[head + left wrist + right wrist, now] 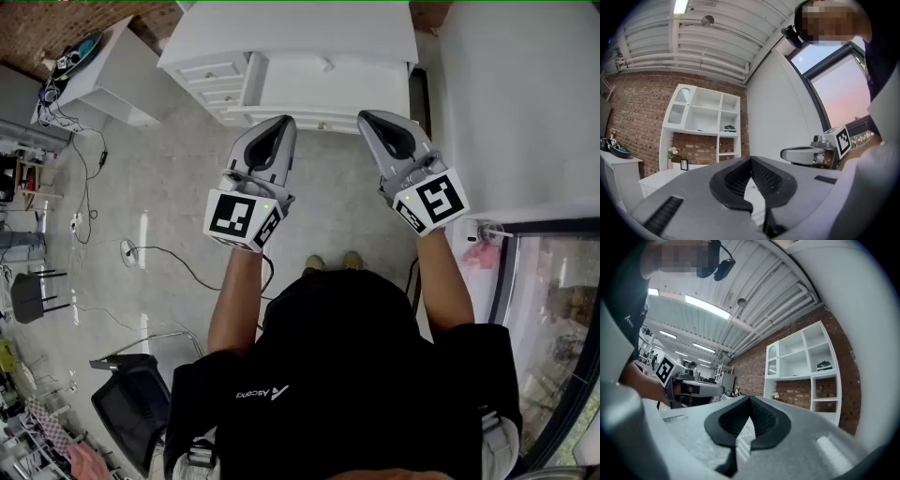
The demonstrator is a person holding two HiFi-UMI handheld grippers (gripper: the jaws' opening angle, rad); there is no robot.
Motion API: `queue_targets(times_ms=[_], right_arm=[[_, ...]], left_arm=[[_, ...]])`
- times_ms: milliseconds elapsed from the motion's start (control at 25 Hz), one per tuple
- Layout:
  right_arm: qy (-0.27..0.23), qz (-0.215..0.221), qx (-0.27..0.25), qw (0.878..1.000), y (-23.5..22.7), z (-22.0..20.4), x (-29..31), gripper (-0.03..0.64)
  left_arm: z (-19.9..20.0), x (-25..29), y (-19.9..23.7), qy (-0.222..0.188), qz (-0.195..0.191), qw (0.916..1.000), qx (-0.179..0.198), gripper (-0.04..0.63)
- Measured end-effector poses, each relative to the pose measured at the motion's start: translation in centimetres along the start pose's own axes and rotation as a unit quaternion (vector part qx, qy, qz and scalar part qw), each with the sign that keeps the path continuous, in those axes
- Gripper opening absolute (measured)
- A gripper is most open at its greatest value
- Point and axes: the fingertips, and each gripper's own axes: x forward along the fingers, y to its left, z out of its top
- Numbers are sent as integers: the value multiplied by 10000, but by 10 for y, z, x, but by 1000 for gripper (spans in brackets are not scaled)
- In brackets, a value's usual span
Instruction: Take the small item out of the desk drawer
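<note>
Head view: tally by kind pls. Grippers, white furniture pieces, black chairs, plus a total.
Grippers: 2 (left gripper, right gripper)
White furniture: 2 (desk, side cabinet)
Black chairs: 2 (office chair, small chair at the left edge)
Total: 6

Bright, even indoor light. A ceiling strip light [680, 6] glares at the upper left of the left gripper view; the window [836, 86] glows pink. The glossy floor [178, 187] shows reflections, and the white desk [309, 47] looks washed out. Both gripper views bend strongly, with black corners.
</note>
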Motion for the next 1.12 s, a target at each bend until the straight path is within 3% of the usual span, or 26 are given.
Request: queue_targets(times_ms=[680, 1120], right_arm=[[-150, 79, 11, 9999, -21, -1, -2, 3], [175, 25, -70, 9998, -54, -24, 2, 176]], left_arm=[[-3, 17, 1, 11, 244, 9997, 51, -2], [-15, 39, 0, 118, 539, 9984, 79, -2]])
